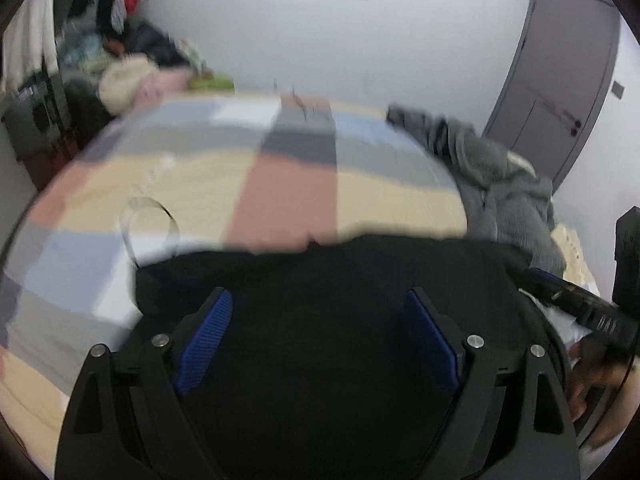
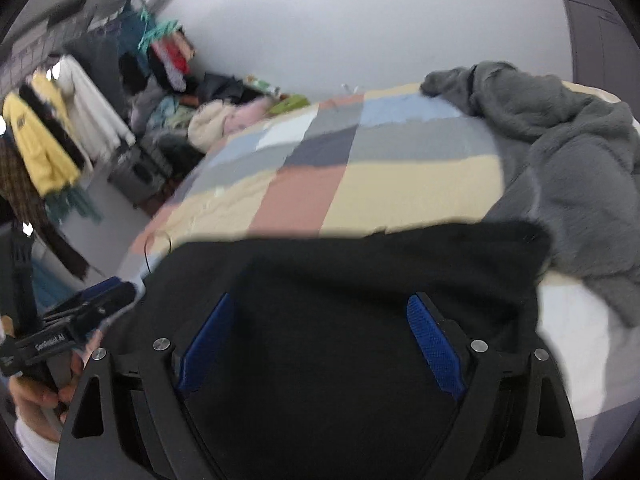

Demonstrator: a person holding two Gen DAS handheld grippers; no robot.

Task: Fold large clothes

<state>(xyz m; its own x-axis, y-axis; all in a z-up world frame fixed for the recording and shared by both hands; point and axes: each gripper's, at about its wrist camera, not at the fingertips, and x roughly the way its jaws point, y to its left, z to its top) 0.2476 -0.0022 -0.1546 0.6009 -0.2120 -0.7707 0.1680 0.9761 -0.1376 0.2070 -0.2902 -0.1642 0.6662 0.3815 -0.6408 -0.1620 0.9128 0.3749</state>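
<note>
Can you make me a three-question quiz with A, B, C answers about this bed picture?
1. Where is the grey fleece garment?
A. on the bed's right side
B. on the floor
C. on the clothes rack

2. What colour is the garment in front of both grippers?
A. yellow
B. black
C. pink

3. How are the left gripper and the right gripper?
A. both shut
B. one open, one shut
C. both open

Answers: 1 A, it lies heaped on the patchwork bedspread. 2 B, the cloth is black. 3 C, the blue pads stand wide apart in each view.
</note>
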